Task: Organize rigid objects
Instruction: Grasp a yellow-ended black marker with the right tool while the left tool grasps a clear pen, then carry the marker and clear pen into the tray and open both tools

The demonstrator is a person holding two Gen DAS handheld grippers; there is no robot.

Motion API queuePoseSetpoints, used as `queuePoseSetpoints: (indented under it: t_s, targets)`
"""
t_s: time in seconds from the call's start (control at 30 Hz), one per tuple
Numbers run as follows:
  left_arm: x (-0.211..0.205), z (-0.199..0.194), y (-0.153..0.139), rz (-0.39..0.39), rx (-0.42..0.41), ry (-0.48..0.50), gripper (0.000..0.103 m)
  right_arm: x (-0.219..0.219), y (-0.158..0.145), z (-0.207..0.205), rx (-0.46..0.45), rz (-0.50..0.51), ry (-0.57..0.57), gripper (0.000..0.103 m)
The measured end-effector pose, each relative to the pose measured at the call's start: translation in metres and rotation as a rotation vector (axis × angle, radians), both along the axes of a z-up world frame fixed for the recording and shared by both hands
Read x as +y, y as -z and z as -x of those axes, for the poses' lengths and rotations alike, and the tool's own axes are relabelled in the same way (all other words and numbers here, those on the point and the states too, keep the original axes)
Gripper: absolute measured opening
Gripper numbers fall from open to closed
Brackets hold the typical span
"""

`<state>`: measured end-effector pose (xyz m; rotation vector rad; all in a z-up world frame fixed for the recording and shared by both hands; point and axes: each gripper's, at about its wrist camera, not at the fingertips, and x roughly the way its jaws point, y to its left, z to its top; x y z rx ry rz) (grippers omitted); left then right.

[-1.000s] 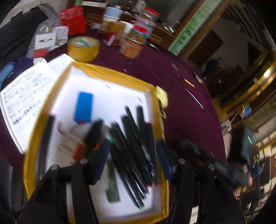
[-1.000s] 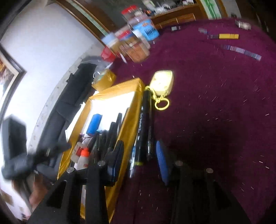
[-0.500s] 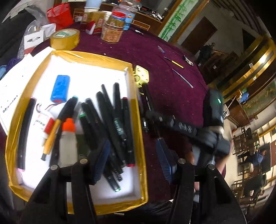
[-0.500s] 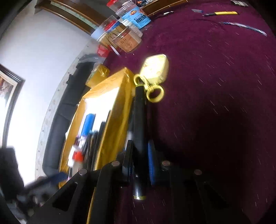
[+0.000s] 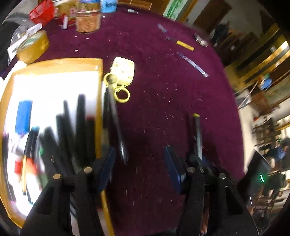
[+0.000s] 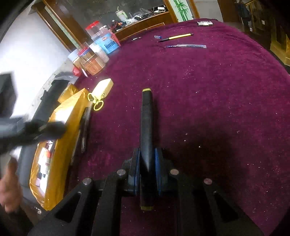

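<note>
My right gripper [image 6: 147,161] is shut on a black marker with yellow end caps [image 6: 146,127] and holds it above the purple cloth, pointing forward; the marker also shows in the left wrist view [image 5: 197,134]. My left gripper [image 5: 139,167] is open and empty, at the right rim of the gold-edged tray [image 5: 99,94], which holds several black markers [image 5: 79,116], a blue block [image 5: 23,116] and small bottles. Two dark pens [image 5: 113,116] lie on the cloth beside the tray; they also show in the right wrist view [image 6: 85,125].
A pale yellow keychain tag with rings [image 5: 123,72] lies by the tray's far corner. A tape roll [image 5: 32,47], jars [image 5: 87,21] and a red bag [image 5: 41,12] stand at the back. Loose pens [image 6: 177,37] and a metal piece [image 6: 204,23] lie far right.
My right gripper has lifted the black marker away from the tray side and moved it right over the cloth. My left gripper has swung right, off the tray towards its right rim.
</note>
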<state>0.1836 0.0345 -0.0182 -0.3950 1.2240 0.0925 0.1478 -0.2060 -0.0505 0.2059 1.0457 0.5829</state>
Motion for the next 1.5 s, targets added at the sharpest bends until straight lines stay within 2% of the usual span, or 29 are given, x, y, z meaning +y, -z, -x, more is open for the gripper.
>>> queuePoseSetpoints:
  t_s: [0.1,0.17,0.2,0.23,0.3,0.37,0.57,0.63,0.67,0.77,0.83,0.93,1.0,1.07,1.13,1.2,1.33,1.4,1.5]
  targets:
    - [0.0,-0.031,0.018,-0.082,0.097,-0.042,0.054,0.002,-0.001,0.004,-0.02,0.026,0.0,0.014]
    - [0.0,-0.042,0.031,-0.09,0.154,-0.05,0.051,0.002,-0.001,0.006,-0.025,0.026,0.002,0.014]
    - [-0.003,-0.046,0.038,-0.087,0.173,-0.034,0.051,0.003,-0.001,0.006,-0.024,0.024,0.002,0.014]
    - [-0.007,-0.051,0.044,-0.117,0.192,-0.01,0.051,0.002,-0.001,0.006,-0.024,0.021,-0.001,0.014]
    - [-0.011,-0.053,0.046,-0.162,0.198,-0.004,0.047,0.004,0.0,0.004,-0.019,0.013,-0.001,0.014]
    - [-0.01,-0.052,0.045,-0.16,0.198,-0.02,0.045,0.003,0.0,0.004,-0.017,0.007,-0.002,0.014]
    - [-0.016,-0.05,0.047,-0.164,0.203,-0.048,0.014,0.003,0.0,0.004,-0.027,0.021,-0.005,0.014]
    - [-0.029,-0.036,0.048,-0.103,0.206,0.004,0.007,0.003,-0.001,0.005,-0.029,0.024,-0.006,0.014]
    - [-0.039,-0.025,0.049,-0.098,0.199,0.046,0.007,0.003,0.0,0.006,-0.028,0.023,-0.005,0.014]
    - [-0.076,0.012,0.048,-0.182,0.153,0.195,0.007,0.004,0.0,0.006,-0.027,0.025,-0.007,0.014]
    - [-0.085,0.024,0.048,-0.203,0.113,0.222,0.007,0.007,-0.001,0.006,-0.035,0.041,-0.013,0.014]
    - [-0.078,0.026,0.048,-0.157,0.061,0.166,0.007,0.011,-0.002,0.009,-0.058,0.076,-0.016,0.014]
    - [-0.08,0.028,0.048,-0.175,0.034,0.181,0.007,0.011,-0.003,0.011,-0.067,0.085,-0.009,0.014]
    - [-0.08,0.034,0.047,-0.159,0.021,0.185,0.007,0.006,-0.005,0.013,-0.061,0.062,0.015,0.013]
    - [-0.075,0.048,0.037,-0.009,0.016,0.193,0.007,-0.001,-0.007,0.02,-0.012,0.005,0.041,0.013]
    - [-0.063,0.068,0.017,0.059,-0.035,0.183,0.007,0.0,-0.021,0.041,-0.016,-0.08,0.016,0.014]
    - [-0.036,0.12,-0.029,0.089,-0.177,0.148,0.007,0.026,-0.052,0.076,-0.079,-0.159,-0.076,0.014]
    - [-0.009,0.132,-0.04,0.107,-0.205,0.103,0.007,0.045,-0.065,0.086,-0.099,-0.178,-0.138,0.014]
    - [0.04,0.151,-0.049,0.085,-0.24,0.008,0.007,0.077,-0.077,0.091,-0.102,-0.2,-0.225,0.014]
